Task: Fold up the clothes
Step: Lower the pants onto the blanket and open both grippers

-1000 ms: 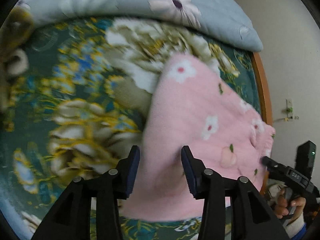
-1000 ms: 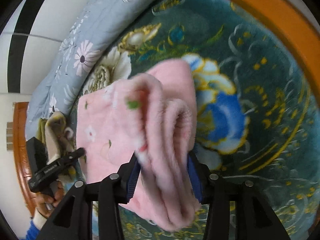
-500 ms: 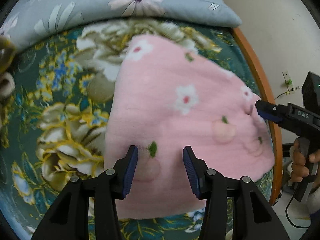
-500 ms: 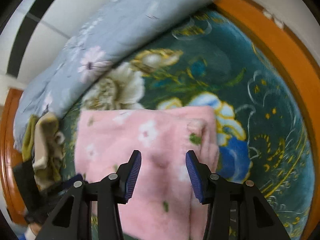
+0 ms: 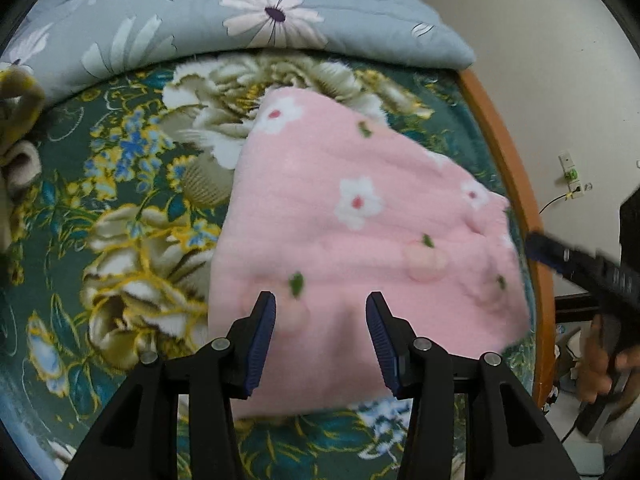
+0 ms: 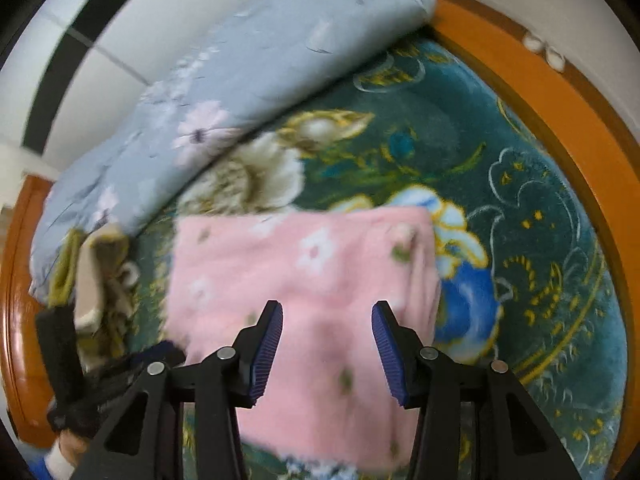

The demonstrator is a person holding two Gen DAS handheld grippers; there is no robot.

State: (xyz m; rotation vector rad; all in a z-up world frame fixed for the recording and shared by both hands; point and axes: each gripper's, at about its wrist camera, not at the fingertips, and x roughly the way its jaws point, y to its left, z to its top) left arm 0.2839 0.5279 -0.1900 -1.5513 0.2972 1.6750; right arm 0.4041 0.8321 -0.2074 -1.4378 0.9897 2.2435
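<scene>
A pink fleece garment (image 5: 360, 216) with white flowers lies folded into a flat rectangle on the green floral blanket (image 5: 120, 184). My left gripper (image 5: 321, 304) hovers open over its near edge, nothing between the blue pads. My right gripper (image 6: 327, 312) is open as well, above the garment (image 6: 304, 264) near its thicker folded right edge, clear of the cloth. In the left wrist view the right gripper (image 5: 538, 245) shows blurred at the garment's right side, held by a hand (image 5: 600, 360). The left gripper (image 6: 170, 352) shows dark at the lower left of the right wrist view.
A grey-blue quilt (image 5: 248, 12) with daisies is bunched along the far side of the bed. A yellow and beige garment (image 6: 96, 276) lies crumpled to the left. The orange wooden bed frame (image 6: 560, 80) runs round the blanket; beyond it is a wall (image 5: 540, 60).
My right gripper let go of the bunched pink fold it was shut on and rose; the garment now lies flat. My left gripper shifted further over the garment.
</scene>
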